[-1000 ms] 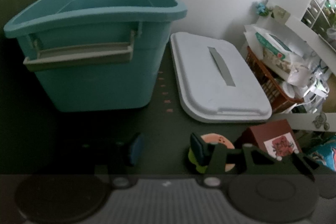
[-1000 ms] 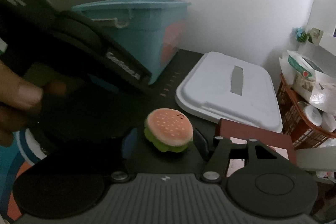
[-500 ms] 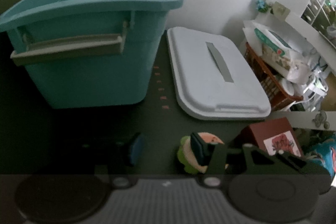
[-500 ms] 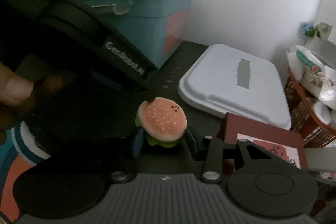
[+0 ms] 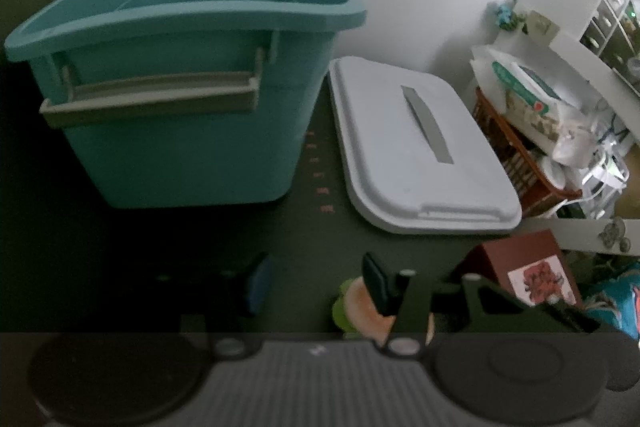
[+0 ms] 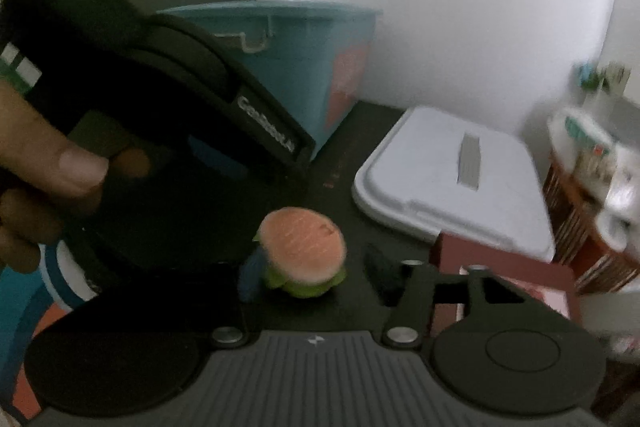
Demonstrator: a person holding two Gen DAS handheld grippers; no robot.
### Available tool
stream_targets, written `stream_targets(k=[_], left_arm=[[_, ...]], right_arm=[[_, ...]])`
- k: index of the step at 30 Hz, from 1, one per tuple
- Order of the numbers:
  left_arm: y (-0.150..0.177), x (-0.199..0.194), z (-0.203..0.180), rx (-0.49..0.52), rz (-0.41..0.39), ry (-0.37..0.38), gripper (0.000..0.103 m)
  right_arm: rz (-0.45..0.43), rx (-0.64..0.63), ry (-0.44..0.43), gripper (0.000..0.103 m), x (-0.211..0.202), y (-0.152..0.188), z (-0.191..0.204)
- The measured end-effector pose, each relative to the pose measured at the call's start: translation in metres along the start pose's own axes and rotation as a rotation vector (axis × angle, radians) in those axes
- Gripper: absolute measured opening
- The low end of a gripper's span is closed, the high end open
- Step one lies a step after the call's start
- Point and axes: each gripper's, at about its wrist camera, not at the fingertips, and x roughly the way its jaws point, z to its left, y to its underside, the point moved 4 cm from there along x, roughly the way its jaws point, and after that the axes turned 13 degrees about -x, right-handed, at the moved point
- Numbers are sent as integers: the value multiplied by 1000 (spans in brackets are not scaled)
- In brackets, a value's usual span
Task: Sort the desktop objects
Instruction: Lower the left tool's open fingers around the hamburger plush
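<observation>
A small plush burger with an orange bun and green lettuce sits on the dark table between the fingers of my right gripper. Its jaws are opening. The burger leans on the left blue pad, and a gap separates it from the right pad. In the left wrist view the burger peeks out behind the right finger of my left gripper, which is open and holds nothing. A teal bin stands open ahead, with its white lid lying flat beside it.
A red-brown box with a flower label lies right of the burger. The left gripper's black body, held by a hand, fills the right wrist view's left side. A cluttered wooden rack and white shelves stand past the table's right edge.
The right jaws narrowed around the burger half a second ago and now stand wider. The burger shifted a little to the left in the left wrist view. The left gripper kept its opening.
</observation>
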Motion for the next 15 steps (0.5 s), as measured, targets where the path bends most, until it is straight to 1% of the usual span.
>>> stream_targets(k=[7,8,9,10,11,15], left_arm=[[-3,4,1,-7,2,2,53],[-3,5,1,-8,2,2,53],[-2,5,1,-8,3,2,53],[-2,5,1,-6,4,2,53],[-2,6,1,-4,5,1,53],[-2,8,1,-6,8,-3,53]], right_arm=[[32,33,-26,70,10,5,-5],[35,36,-31,67,12,5,-5],[39,40,-41,59,12,6,-6],[42,44,-52,54,13,6,-6],[45,47,-61,46,14,6,-6],[45,35,-79,44,14,7,-1]])
